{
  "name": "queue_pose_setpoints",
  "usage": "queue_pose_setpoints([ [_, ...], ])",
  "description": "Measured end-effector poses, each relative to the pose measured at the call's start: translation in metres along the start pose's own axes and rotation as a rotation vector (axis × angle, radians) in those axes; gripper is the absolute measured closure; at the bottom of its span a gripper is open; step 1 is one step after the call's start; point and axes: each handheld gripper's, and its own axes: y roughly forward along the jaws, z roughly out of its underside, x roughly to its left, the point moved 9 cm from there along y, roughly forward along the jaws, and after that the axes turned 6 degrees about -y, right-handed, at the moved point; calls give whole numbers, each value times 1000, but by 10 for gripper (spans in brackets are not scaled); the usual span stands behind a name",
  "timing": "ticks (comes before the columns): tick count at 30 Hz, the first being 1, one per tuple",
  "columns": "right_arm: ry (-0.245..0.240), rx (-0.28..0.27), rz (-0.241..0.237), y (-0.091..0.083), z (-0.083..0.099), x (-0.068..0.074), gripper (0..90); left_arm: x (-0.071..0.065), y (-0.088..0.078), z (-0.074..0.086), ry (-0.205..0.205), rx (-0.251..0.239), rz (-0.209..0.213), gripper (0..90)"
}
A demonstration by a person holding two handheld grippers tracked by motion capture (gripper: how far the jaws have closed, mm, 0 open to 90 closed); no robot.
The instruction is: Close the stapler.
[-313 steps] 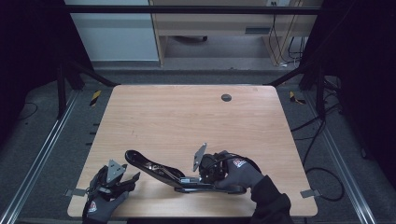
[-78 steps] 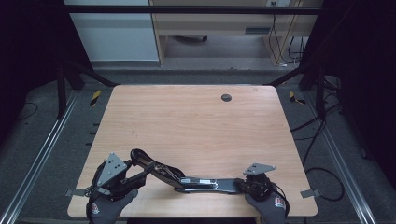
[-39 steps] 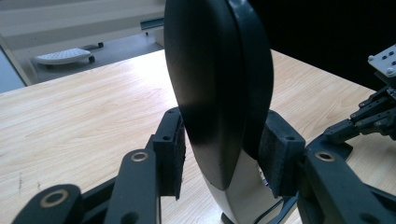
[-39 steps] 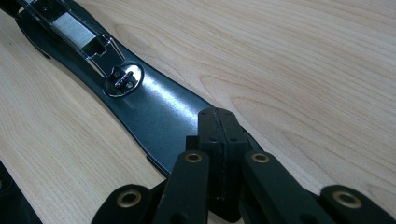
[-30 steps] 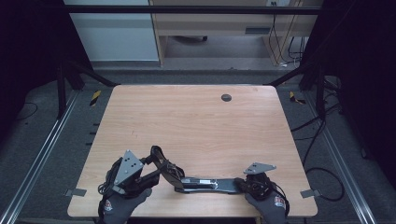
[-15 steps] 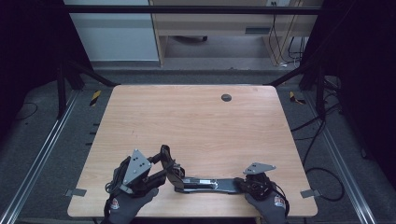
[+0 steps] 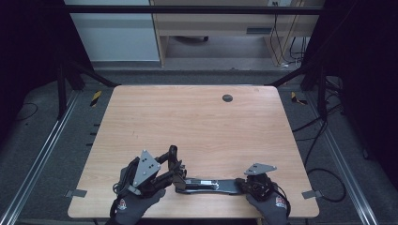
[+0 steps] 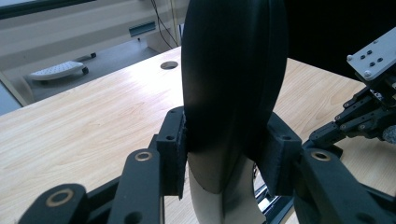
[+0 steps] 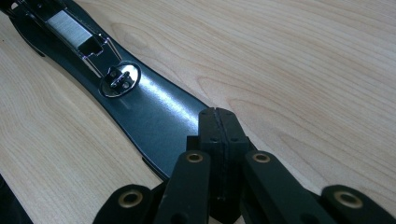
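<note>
A long black stapler lies open near the table's front edge. Its flat base (image 7: 206, 184) (image 9: 154, 107), with a metal staple channel and a small anvil plate (image 9: 120, 79), rests on the wood. My left gripper (image 7: 172, 165) (image 8: 229, 149) is shut on the stapler's black upper arm (image 7: 172, 153) (image 8: 233, 70) and holds it lifted and steeply tilted above the base's left end. The pads (image 8: 177, 154) press on both sides of it. My right gripper (image 7: 242, 185) (image 9: 218, 126) is shut, jaws together, its tips resting on the base's right end.
The wooden table (image 7: 187, 122) has a round cable hole (image 7: 227, 98) at the back middle. My right gripper (image 8: 369, 112) lies close beside the left one. A cabinet and a desk stand on the floor beyond the table's far edge.
My left gripper has moved right toward the base's left end, swinging the stapler's upper arm up steeper. The right gripper and the base have stayed put.
</note>
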Motion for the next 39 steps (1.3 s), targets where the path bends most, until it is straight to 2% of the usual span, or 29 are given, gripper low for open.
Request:
queue_pose_setpoints([
  [8, 15, 2, -4, 0, 0, 1, 900, -2, 2, -1, 7, 0, -2, 577],
  [15, 18, 3, -8, 0, 0, 1, 900, -7, 5, -2, 34, 3, -8, 577],
  [16, 22, 1, -12, 0, -1, 2, 900, -7, 6, -4, 51, -3, -13, 576],
  [35, 16, -6, -11, 1, -1, 1, 900, -20, 17, -6, 91, 0, -12, 568],
  [39, 15, -8, -15, 1, -1, 1, 900, -24, 19, -6, 88, 11, -6, 564],
])
